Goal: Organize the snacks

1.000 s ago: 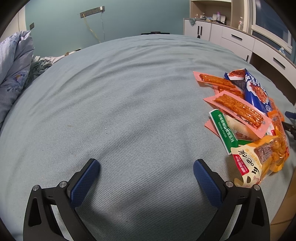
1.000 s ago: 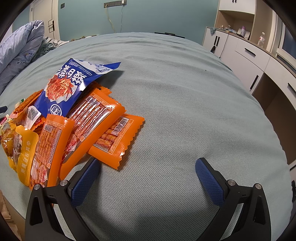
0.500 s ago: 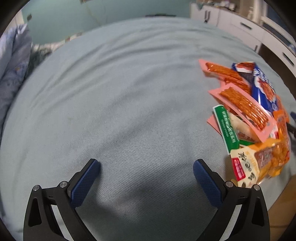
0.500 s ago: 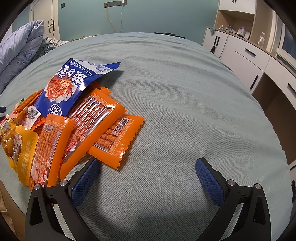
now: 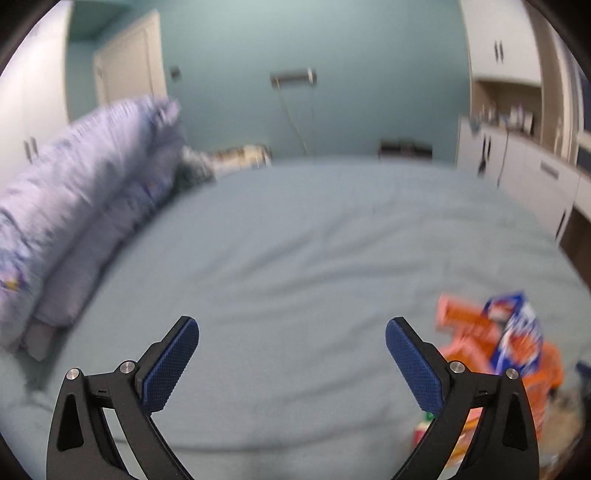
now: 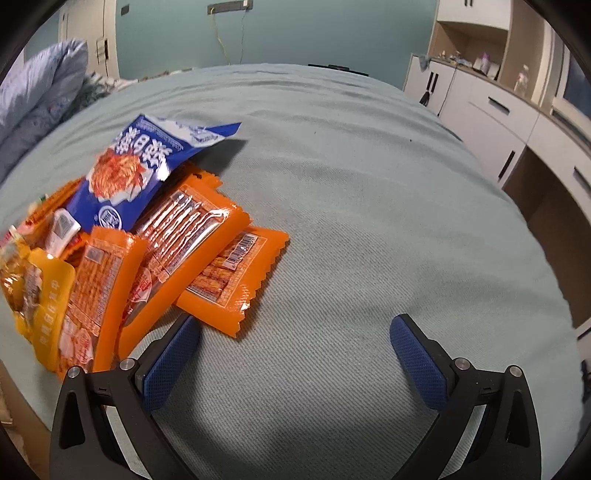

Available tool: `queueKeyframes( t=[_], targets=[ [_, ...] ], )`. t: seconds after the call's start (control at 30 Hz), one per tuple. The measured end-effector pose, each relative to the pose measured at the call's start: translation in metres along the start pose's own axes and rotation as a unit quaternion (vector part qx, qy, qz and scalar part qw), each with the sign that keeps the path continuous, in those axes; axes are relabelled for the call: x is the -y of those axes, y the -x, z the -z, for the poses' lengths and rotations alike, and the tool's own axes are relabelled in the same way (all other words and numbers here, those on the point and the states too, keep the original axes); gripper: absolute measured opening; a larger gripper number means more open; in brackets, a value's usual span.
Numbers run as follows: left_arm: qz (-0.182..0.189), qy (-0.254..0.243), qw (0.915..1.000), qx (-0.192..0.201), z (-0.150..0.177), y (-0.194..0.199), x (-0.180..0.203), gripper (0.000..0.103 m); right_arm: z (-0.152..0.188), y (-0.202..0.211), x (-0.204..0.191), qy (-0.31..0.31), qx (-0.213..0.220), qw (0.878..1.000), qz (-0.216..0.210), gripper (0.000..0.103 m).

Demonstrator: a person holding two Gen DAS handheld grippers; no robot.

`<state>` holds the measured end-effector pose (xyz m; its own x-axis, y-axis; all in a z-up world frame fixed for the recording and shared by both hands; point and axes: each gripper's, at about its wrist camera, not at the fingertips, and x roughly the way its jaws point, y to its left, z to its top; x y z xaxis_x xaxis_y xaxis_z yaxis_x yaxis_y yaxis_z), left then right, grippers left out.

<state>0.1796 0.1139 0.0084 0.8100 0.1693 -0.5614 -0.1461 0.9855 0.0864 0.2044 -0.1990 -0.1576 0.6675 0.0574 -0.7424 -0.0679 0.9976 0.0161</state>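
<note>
A pile of snack packets lies on the pale blue bed. In the right wrist view a blue bag point(image 6: 144, 173) tops it, with several orange packets point(image 6: 188, 240) below and a yellow pouch point(image 6: 37, 288) at the left edge. My right gripper point(image 6: 295, 354) is open just above the sheet, its left finger beside the lowest orange packet point(image 6: 236, 280). In the blurred left wrist view the pile point(image 5: 509, 347) sits at the lower right, partly behind the right finger. My left gripper point(image 5: 291, 362) is open and holds nothing.
A folded lilac duvet point(image 5: 74, 206) lies along the bed's left side. White cabinets and drawers point(image 6: 517, 122) line the right wall, close to the bed's point(image 6: 369, 184) edge. A teal wall with a power strip point(image 6: 229, 6) is at the back.
The left gripper has tilted up and away, so the pile dropped to the lower right of its blurred view and the duvet and wall came in. The right gripper has barely moved.
</note>
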Motion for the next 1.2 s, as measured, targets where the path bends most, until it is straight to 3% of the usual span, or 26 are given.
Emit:
queueKeyframes(
  t=[0.17, 0.27, 0.33, 0.37, 0.47, 0.57, 0.67, 0.8, 0.87, 1.0, 1.2],
  targets=[
    [0.058, -0.018, 0.9974, 0.040, -0.001, 0.058, 0.021, 0.103, -0.002, 0.002, -0.001, 0.002, -0.007, 1.000, 0.002, 0.103],
    [0.073, -0.054, 0.9942, 0.057, 0.010, 0.085, 0.037, 0.103, -0.010, 0.006, 0.002, 0.000, -0.070, 0.998, -0.008, 0.103],
    [0.066, -0.075, 0.9928, 0.066, 0.017, 0.098, 0.043, 0.103, -0.018, 0.012, 0.005, -0.018, -0.124, 0.992, -0.013, 0.103],
    [0.055, -0.088, 0.9922, 0.069, 0.022, 0.105, 0.046, 0.103, -0.021, 0.019, 0.007, -0.027, -0.130, 0.991, -0.015, 0.103],
    [0.055, -0.111, 0.9905, 0.059, 0.032, 0.117, 0.051, 0.103, -0.030, 0.068, 0.007, -0.057, -0.078, 0.995, -0.030, 0.103],
    [0.097, -0.110, 0.9893, 0.003, 0.041, 0.119, 0.050, 0.103, -0.029, 0.127, -0.002, -0.072, -0.005, 0.996, -0.054, 0.103],
    [0.101, -0.118, 0.9872, -0.035, 0.050, 0.121, 0.056, 0.103, -0.011, 0.181, -0.025, -0.051, 0.061, 0.996, -0.028, 0.103],
    [0.097, -0.147, 0.9832, -0.047, 0.062, 0.122, 0.069, 0.103, 0.011, 0.226, -0.053, -0.013, 0.122, 0.992, 0.002, 0.103],
    [0.099, -0.159, 0.9809, -0.054, 0.067, 0.122, 0.076, 0.103, 0.018, 0.231, -0.063, -0.001, 0.124, 0.992, -0.017, 0.103],
    [0.134, -0.162, 0.9748, -0.075, 0.070, 0.120, 0.083, 0.103, 0.023, 0.215, -0.080, 0.042, 0.086, 0.995, -0.006, 0.103],
    [0.136, -0.164, 0.9735, -0.083, 0.070, 0.118, 0.084, 0.103, 0.014, 0.208, -0.088, 0.077, 0.074, 0.994, -0.014, 0.103]
  ],
)
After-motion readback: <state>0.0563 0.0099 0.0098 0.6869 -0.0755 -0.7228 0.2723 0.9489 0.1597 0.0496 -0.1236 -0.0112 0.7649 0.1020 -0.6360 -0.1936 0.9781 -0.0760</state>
